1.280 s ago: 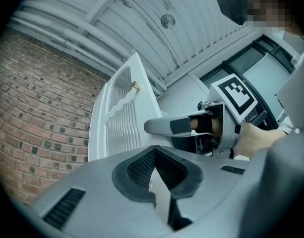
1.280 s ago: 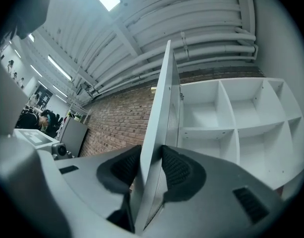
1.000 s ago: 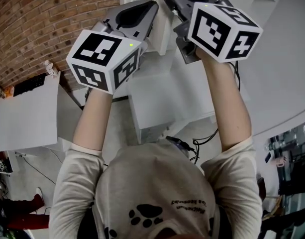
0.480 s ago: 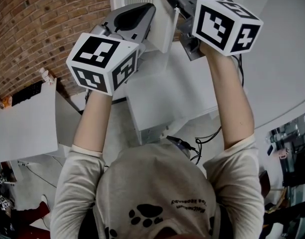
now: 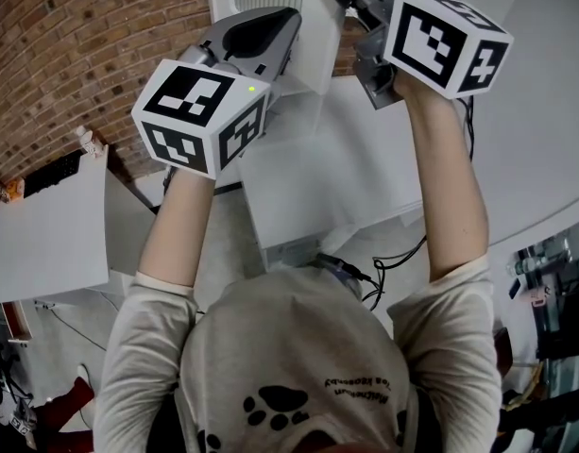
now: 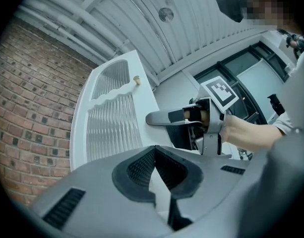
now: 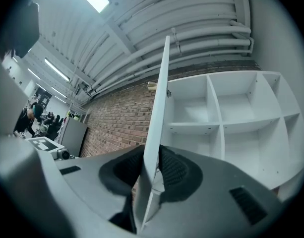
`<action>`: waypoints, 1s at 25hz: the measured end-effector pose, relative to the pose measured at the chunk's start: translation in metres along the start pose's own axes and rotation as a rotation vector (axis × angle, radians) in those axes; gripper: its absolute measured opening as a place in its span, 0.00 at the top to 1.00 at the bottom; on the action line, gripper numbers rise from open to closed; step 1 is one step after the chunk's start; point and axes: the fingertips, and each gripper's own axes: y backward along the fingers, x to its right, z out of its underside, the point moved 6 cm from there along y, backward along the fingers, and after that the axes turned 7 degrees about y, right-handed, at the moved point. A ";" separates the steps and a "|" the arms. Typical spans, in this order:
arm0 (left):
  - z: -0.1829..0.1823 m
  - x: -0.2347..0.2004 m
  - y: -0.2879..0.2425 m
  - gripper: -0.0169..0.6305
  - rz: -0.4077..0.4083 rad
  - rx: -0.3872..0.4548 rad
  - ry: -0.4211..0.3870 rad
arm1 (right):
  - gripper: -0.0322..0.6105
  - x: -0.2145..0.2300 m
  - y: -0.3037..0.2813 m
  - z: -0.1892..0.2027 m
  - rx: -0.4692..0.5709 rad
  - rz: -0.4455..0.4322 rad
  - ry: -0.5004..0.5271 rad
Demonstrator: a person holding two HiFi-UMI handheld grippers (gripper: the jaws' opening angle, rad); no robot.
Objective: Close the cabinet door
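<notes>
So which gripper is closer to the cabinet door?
Right. The right gripper has the edge of the door between its fingers, which are closing on it. The left gripper, fingers together and empty, points at the door's ribbed front from nearby.

Arms up; L tongs (image 6: 152, 150) shut, empty; R tongs (image 7: 151, 155) closing on door (image 7: 162, 90) edge.

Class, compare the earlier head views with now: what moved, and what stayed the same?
The right gripper shifted right in the head view, its jaws closing on the door edge between them. The left gripper barely moved, shut and empty; the door stays open.
</notes>
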 end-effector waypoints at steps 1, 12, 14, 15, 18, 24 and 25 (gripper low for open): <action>0.001 0.000 -0.003 0.96 -0.001 0.001 0.001 | 0.80 0.003 0.000 0.001 0.002 -0.006 -0.003; 0.022 0.006 -0.064 0.96 -0.024 0.003 0.006 | 0.80 0.070 -0.001 0.023 0.007 -0.101 -0.042; 0.025 0.005 -0.074 0.96 -0.035 0.003 0.009 | 0.80 0.083 -0.002 0.027 0.011 -0.119 -0.051; 0.027 0.004 -0.079 0.96 -0.043 0.002 0.011 | 0.80 0.088 -0.003 0.029 0.015 -0.133 -0.056; 0.035 -0.001 -0.090 0.96 -0.064 -0.006 0.015 | 0.80 0.099 -0.010 0.033 0.025 -0.175 -0.067; 0.048 -0.007 -0.107 0.96 -0.106 -0.020 0.011 | 0.80 0.119 -0.021 0.043 0.046 -0.250 -0.091; 0.051 -0.008 -0.115 0.96 -0.120 -0.024 0.005 | 0.80 0.128 -0.022 0.046 0.055 -0.266 -0.096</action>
